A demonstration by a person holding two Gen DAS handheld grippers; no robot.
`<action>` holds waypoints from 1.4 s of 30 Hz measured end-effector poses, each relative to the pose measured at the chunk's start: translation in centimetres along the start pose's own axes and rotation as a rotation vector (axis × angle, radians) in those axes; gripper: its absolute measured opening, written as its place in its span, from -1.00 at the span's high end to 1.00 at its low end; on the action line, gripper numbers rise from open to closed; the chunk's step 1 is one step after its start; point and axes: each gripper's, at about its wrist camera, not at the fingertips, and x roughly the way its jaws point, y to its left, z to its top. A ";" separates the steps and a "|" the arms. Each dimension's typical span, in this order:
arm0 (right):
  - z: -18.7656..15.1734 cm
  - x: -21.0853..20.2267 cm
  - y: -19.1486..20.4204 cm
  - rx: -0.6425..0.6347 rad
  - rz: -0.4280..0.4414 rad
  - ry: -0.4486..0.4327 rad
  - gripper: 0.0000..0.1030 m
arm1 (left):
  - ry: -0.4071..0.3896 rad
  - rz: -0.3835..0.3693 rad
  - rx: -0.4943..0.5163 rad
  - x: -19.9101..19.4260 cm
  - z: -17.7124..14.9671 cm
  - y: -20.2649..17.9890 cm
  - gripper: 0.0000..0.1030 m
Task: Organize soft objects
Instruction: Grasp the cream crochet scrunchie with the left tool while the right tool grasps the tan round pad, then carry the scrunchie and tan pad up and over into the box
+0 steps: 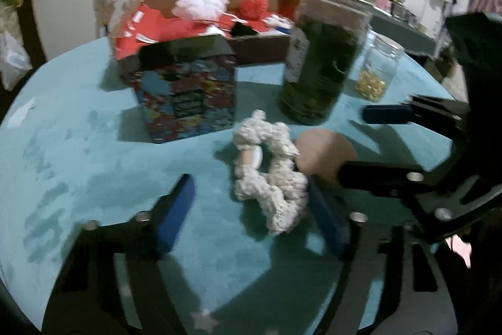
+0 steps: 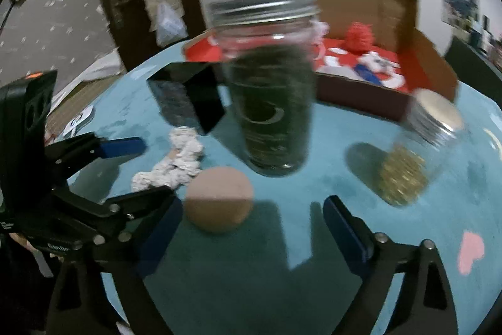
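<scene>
The white crocheted scrunchie (image 1: 271,175) lies on the bench just before the tall jar (image 1: 323,52), directly between the wide-open left gripper's (image 1: 251,212) jaws, while the right gripper (image 2: 251,228), also wide, frames the tan ball (image 2: 219,198) beside the scrunchie.

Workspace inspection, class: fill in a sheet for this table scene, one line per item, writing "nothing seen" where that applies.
Surface: teal tabletop, pink heart sticker.
Job's things: white crocheted scrunchie and tan ball lying loose; cardboard box already holds white and red pompoms.
Clutter: tall jar of dark contents, small jar of gold bits, patterned box.
Grippers: left claw open around the scrunchie; right claw open near the ball.
Cables: nothing seen.
Surroundings: door, wall, cluttered shelves, blurred.
</scene>
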 end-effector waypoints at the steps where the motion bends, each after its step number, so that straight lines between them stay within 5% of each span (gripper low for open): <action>1: 0.1 0.3 0.2 -0.013 0.012 0.013 -0.67 | 0.000 -0.009 0.017 0.2 0.0 -0.2 -0.14; 6: 0.3 1.6 1.1 -0.073 0.063 0.063 0.08 | -0.017 -0.025 0.052 0.3 -0.1 -0.5 0.30; 10: 0.0 1.3 1.6 -0.102 0.115 0.057 0.66 | -0.026 -0.033 0.055 0.1 -0.1 -0.6 0.43; 32: -1.8 -3.3 -1.6 0.023 0.077 -0.027 0.70 | -0.061 -0.055 0.047 -3.2 -0.2 -0.2 0.49; 42: -3.8 -5.5 -5.6 0.123 -0.005 -0.019 0.70 | -0.057 0.065 -0.023 -5.3 -1.1 5.1 0.49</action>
